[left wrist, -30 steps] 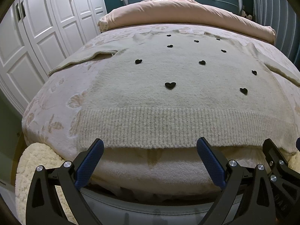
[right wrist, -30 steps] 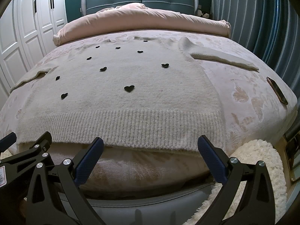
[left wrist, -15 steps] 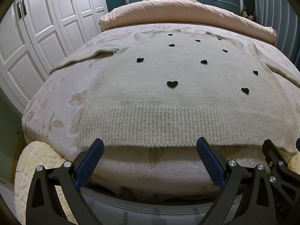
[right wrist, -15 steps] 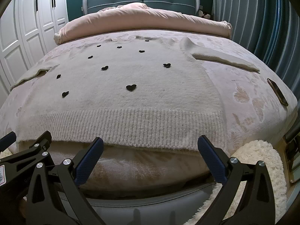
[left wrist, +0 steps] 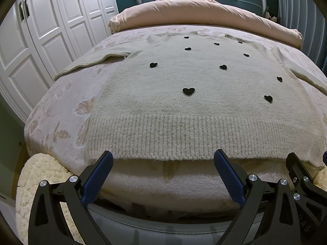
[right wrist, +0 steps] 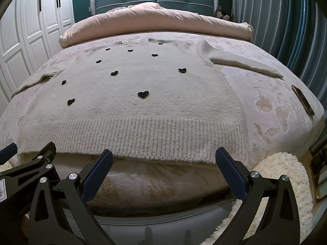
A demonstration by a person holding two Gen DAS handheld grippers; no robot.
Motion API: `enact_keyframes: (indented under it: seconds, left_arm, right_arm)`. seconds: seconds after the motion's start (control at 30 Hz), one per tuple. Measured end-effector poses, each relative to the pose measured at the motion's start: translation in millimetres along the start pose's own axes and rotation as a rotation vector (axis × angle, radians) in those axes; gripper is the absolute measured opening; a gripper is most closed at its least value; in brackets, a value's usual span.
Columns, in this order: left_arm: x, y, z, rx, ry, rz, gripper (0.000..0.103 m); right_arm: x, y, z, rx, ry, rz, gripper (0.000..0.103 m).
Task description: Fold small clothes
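Note:
A cream knit sweater (left wrist: 184,106) with small black hearts lies flat on the bed, sleeves spread, its ribbed hem toward me; it also shows in the right wrist view (right wrist: 130,110). My left gripper (left wrist: 163,159) is open and empty, just short of the hem's left half. My right gripper (right wrist: 163,157) is open and empty, just short of the hem's right half. Each gripper's frame shows at the edge of the other's view.
The bed (right wrist: 271,110) has a pink floral cover and a rolled pink duvet (right wrist: 159,18) by the blue headboard. A phone (right wrist: 302,100) lies near the bed's right edge. White wardrobes (left wrist: 40,30) stand left, curtains right. Fluffy white rugs (left wrist: 36,175) lie on the floor.
Both grippers have edged slightly forward toward the sweater's hem. Both stay open and the sweater has not moved.

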State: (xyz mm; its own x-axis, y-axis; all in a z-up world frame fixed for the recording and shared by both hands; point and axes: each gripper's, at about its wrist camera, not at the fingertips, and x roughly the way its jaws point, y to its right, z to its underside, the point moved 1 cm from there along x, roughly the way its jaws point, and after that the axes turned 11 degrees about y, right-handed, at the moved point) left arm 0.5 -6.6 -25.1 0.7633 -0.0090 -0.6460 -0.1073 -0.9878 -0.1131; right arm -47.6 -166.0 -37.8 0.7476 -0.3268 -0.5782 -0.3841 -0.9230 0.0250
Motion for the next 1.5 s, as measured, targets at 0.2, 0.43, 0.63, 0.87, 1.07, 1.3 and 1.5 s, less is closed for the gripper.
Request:
enact_keyframes:
  seconds: [0.2,0.43,0.63,0.87,1.07,1.3,1.5]
  left_arm:
    - [0,0,0,-0.001,-0.001,-0.001,0.096]
    - [0,0,1,0.0,-0.001,0.0,0.096]
    - [0,0,0,-0.001,-0.002,0.0,0.096]
    - [0,0,1,-0.002,-0.003,0.0,0.096]
    - [2,-1,2,-0.003,-0.006,-0.003,0.096]
    - [5,-6,-2,-0.026,-0.025,0.024,0.097]
    - [14,-16,-24,-0.036,-0.024,0.014,0.097]
  right_arm:
    - [0,0,0,-0.001,0.0,0.0,0.098]
    - [0,0,0,-0.001,0.0,0.001,0.098]
    - [0,0,0,-0.001,-0.001,0.001,0.098]
    - [0,0,0,-0.001,-0.001,0.001,0.098]
    - [1,0,1,-0.003,-0.003,0.001,0.098]
    - [12,16,1,0.069,-0.057,-0.034,0.098]
    - [41,98,-34,0.308,-0.066,0.019,0.098]
